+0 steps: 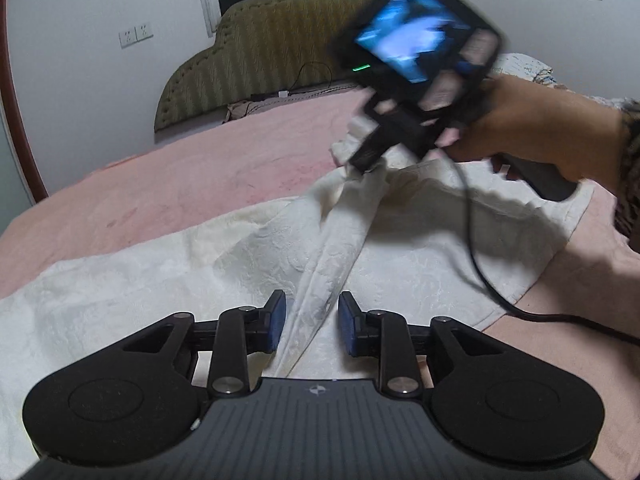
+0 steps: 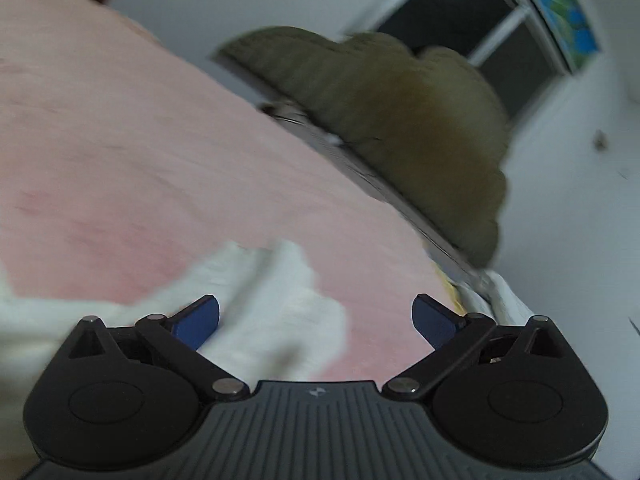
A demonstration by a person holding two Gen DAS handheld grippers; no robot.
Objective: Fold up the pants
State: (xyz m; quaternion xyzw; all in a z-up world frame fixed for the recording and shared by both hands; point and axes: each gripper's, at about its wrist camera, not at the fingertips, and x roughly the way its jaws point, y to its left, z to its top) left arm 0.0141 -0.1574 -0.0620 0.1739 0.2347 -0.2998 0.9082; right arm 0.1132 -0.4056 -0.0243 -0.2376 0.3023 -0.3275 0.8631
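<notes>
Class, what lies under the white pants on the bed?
A pink blanket shows around the white pants and runs beneath them. Whatever lies under the blanket is covered.

Pink bedspread (image 1: 208,168), olive headboard (image 1: 256,52), white wall (image 1: 80,80).

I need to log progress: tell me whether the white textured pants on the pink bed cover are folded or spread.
Partly folded: the white textured pants lie mostly flat on the pink bed cover, with a raised ridge running up the middle.

One pair of white pants (image 1: 280,248) lies on one pink bed (image 1: 168,184) with one olive headboard (image 1: 256,52). Two grippers appear: the left gripper (image 1: 312,322) at lower centre, the right gripper (image 2: 316,320) held by one hand (image 1: 532,128). Two wall sockets (image 1: 136,34) sit upper left.
</notes>
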